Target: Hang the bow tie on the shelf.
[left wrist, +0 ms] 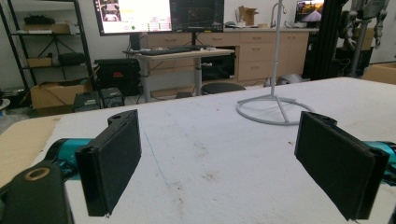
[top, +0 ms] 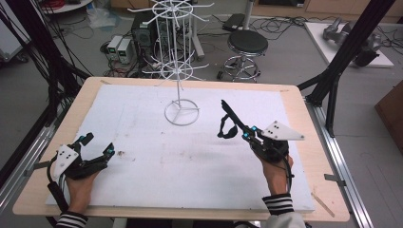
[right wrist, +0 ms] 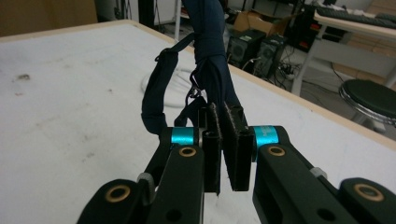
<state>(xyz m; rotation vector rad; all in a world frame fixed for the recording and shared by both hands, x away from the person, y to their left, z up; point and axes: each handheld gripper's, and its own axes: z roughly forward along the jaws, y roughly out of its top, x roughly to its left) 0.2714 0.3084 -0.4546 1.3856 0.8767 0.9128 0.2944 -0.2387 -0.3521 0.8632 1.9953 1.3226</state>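
The right hand-held gripper pinched a dark strap; the left hand-held gripper sat open. The floppy strap might miss the white rack's hooks.

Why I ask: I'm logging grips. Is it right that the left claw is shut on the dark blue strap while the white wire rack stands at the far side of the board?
Not quite: the right claw is the one shut on the dark blue strap, as the right gripper view shows. The left claw stands open. The white wire rack does stand at the far side.
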